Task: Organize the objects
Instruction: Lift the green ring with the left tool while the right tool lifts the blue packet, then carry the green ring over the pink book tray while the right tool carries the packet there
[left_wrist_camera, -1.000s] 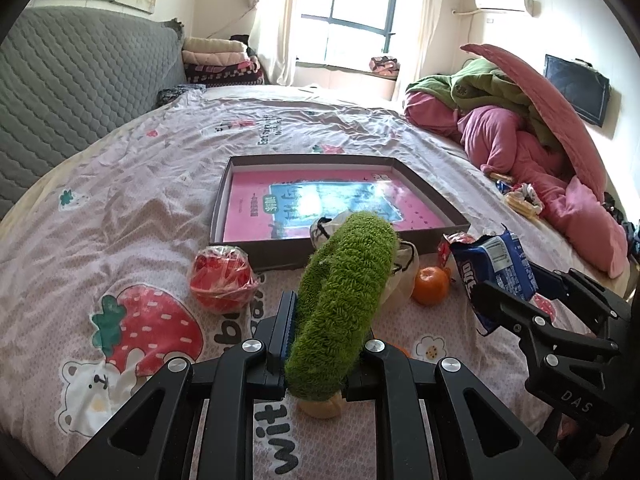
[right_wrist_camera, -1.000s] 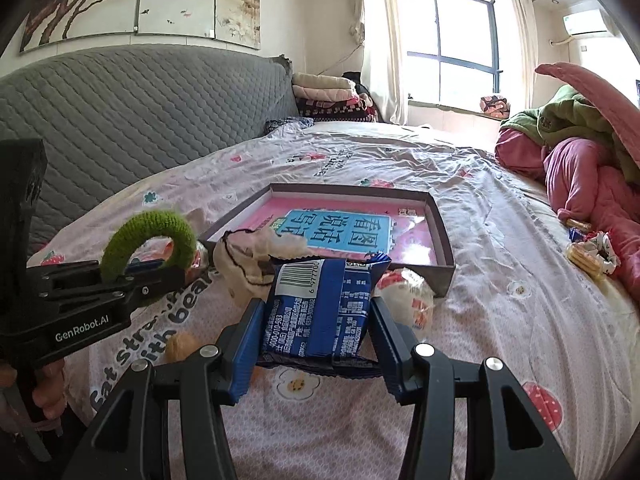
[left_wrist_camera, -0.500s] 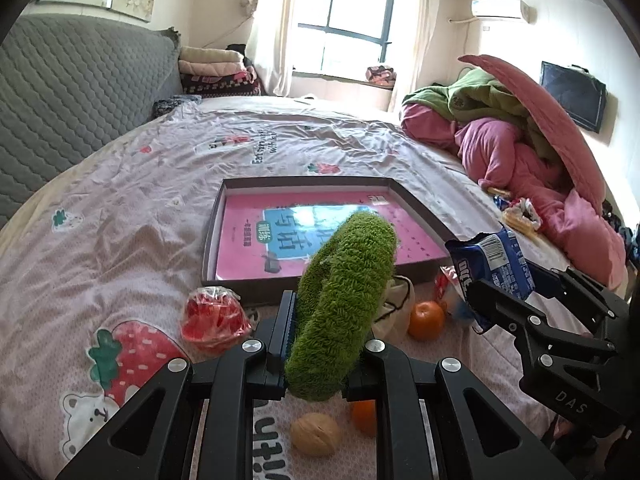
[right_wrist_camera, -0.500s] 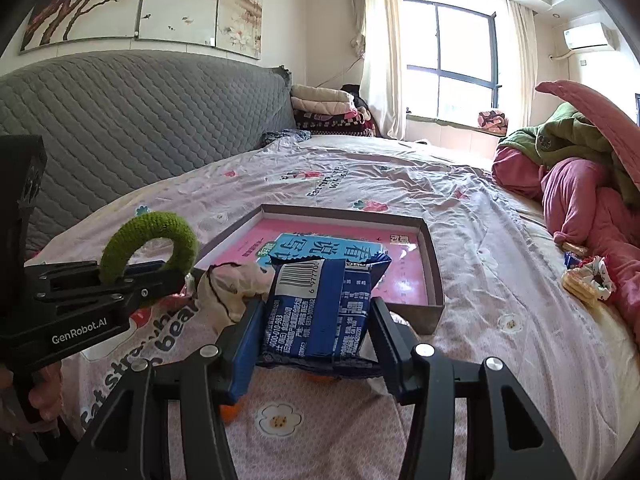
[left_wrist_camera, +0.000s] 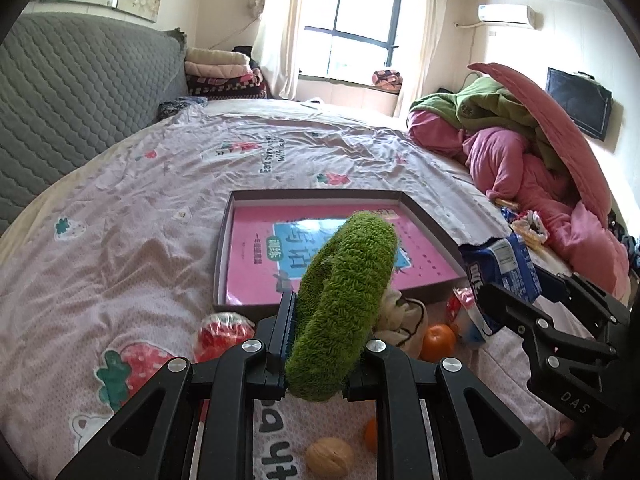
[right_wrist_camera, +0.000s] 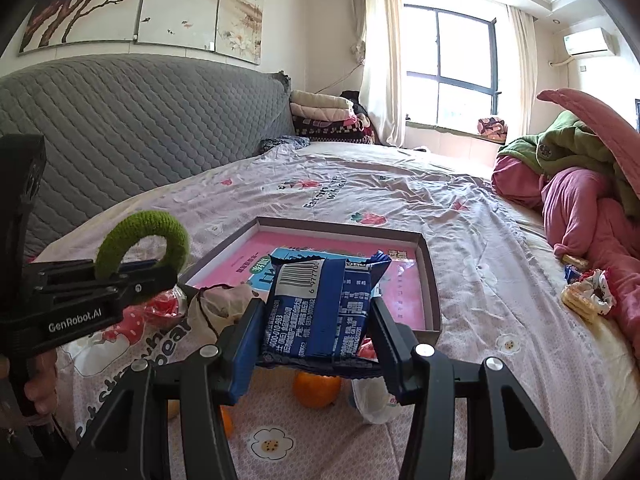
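**Both loads lifted and closing on the box**

While the left tongs [left_wrist_camera: 320, 344] stay clenched on the green fuzzy ring [left_wrist_camera: 344, 304], the left wrist view shows the shallow box [left_wrist_camera: 222, 256] with its pink book [left_wrist_camera: 256, 264] lower in frame and nearer than a second ago. Ring stands on edge between the pads, clear of the bed [left_wrist_camera: 120, 216]. More of the litter below has come into sight: walnut [left_wrist_camera: 329, 461], orange [left_wrist_camera: 439, 342], red wrapped item [left_wrist_camera: 218, 336], cream drawstring pouch [left_wrist_camera: 400, 316]. Right tongs [left_wrist_camera: 520, 300] enter from the right edge, carrying the blue snack packet [left_wrist_camera: 500, 264].

Right wrist view: right tongs [right_wrist_camera: 316, 328] gripping the blue snack packet [right_wrist_camera: 320, 308] by its sides, barcode uppermost, jaws part open around its width. Packet hangs above the orange [right_wrist_camera: 316, 390] and short of the shallow box [right_wrist_camera: 434, 300]. Left tongs [right_wrist_camera: 156, 276] at left, green fuzzy ring [right_wrist_camera: 140, 240] arched above them. Box has drawn closer here too.

Reading: both hands have risen and advanced together, so the pick-up stage looks finished and the carry is under way. Box is the likely destination; neither item is over it yet. Loose fruit, nut and pouch remain on the bed for later trips.
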### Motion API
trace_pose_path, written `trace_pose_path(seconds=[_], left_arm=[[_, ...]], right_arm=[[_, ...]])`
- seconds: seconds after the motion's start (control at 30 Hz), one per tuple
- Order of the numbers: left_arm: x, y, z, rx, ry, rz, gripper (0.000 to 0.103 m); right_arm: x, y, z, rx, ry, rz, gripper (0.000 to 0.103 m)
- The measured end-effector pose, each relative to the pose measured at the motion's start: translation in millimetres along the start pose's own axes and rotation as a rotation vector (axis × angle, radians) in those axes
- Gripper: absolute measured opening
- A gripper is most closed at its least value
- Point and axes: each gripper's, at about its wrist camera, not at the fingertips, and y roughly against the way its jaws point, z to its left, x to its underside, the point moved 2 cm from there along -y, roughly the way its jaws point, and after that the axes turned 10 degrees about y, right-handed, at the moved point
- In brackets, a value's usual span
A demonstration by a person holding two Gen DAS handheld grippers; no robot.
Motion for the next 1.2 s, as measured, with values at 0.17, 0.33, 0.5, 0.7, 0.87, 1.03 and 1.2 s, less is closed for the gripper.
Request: trace_pose_path(seconds=[0.17, 0.33, 0.5, 0.7, 0.87, 1.03, 1.2], left_arm=[[-9.5, -6.0, 1.5, -0.005, 0.003, -0.004, 0.018], [-19.5, -8.7, 1.7, -0.005, -0.01, -0.02, 0.018], [-30.9, -15.1, 1.8, -0.002, -0.025, -0.022, 0.018], [-47.9, -24.9, 4.9, 0.01, -0.011, -0.014, 0.018], [-58.4, -30.3, 5.6, 0.021, -0.011, -0.014, 0.018], [-66.3, -38.6, 9.5, 0.033, 0.008, -0.002, 0.018], [-73.5, -46.1, 13.4, 0.035, 0.006, 0.0, 0.018]], right_arm=[[-2.0, -4.0, -3.9, 0.006, 0.002, 0.0, 0.052], [-7.4, -9.4, -7.0, 0.016, 0.005, -0.003, 0.052], [-13.9, -17.5, -10.5, 0.026, 0.014, -0.006, 0.052], [-19.0, -27.1, -17.7, 0.038, 0.016, -0.008, 0.052], [-25.9, -33.8, -24.7, 0.048, 0.015, -0.015, 0.052], [-32.0, -40.3, -31.7, 0.049, 0.009, -0.019, 0.052], [-37.9, -45.4, -39.1, 0.059, 0.005, -0.027, 0.052]])
